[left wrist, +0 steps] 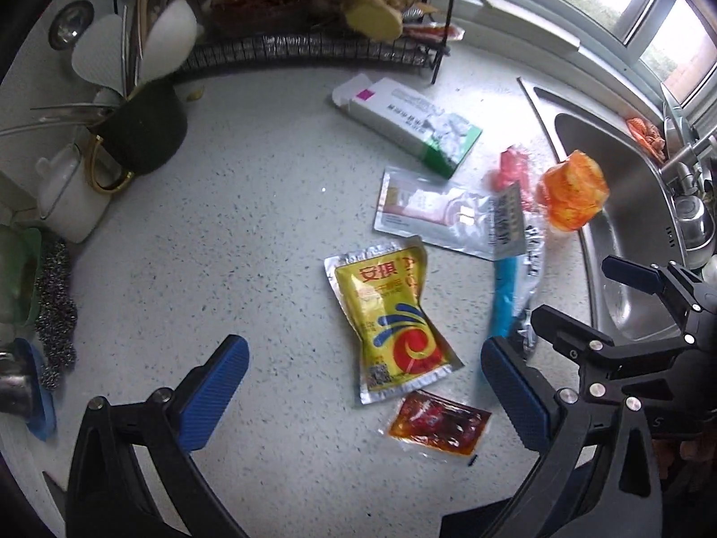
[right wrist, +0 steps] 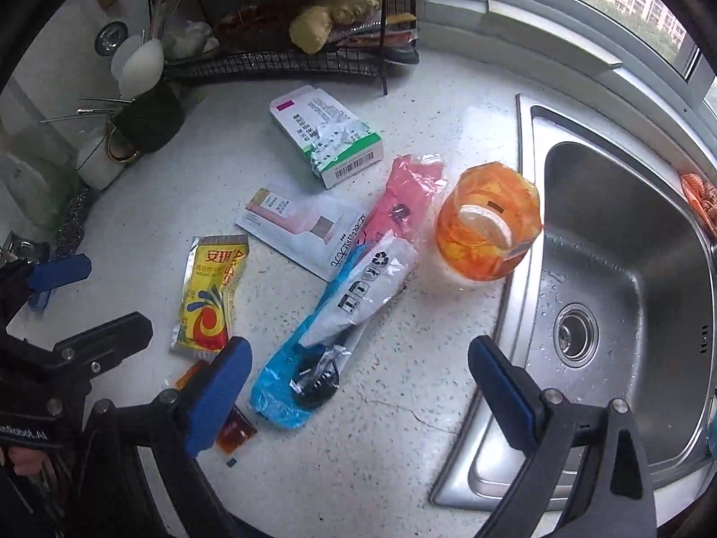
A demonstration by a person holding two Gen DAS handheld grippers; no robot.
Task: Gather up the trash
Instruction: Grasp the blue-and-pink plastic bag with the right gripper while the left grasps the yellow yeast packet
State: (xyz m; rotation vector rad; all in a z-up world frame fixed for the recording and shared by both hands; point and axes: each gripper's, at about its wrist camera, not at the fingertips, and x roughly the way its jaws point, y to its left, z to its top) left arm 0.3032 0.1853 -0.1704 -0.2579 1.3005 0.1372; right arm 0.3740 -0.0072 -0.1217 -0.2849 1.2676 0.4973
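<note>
Both grippers spread, empty: left gripper (left wrist: 365, 396) over the yellow foil sachet (left wrist: 389, 319), right gripper (right wrist: 358, 385) over the long blue-and-pink plastic wrapper (right wrist: 347, 296); all trash lies flat on the speckled countertop (left wrist: 224, 246) beside the steel sink (right wrist: 627, 269). Risk, as judged: thin glossy films give the pads little edge, may slip or drag neighbours; the orange-wrapped cup (right wrist: 488, 224) at the sink rim could tip in if nudged

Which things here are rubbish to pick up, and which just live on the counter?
Rubbish: yellow packet, red sauce sachet, white box, silver pouch, blue and pink wrapper, orange cup.

Staying: ginger, utensil pot, steel scrubber, sink.
</note>
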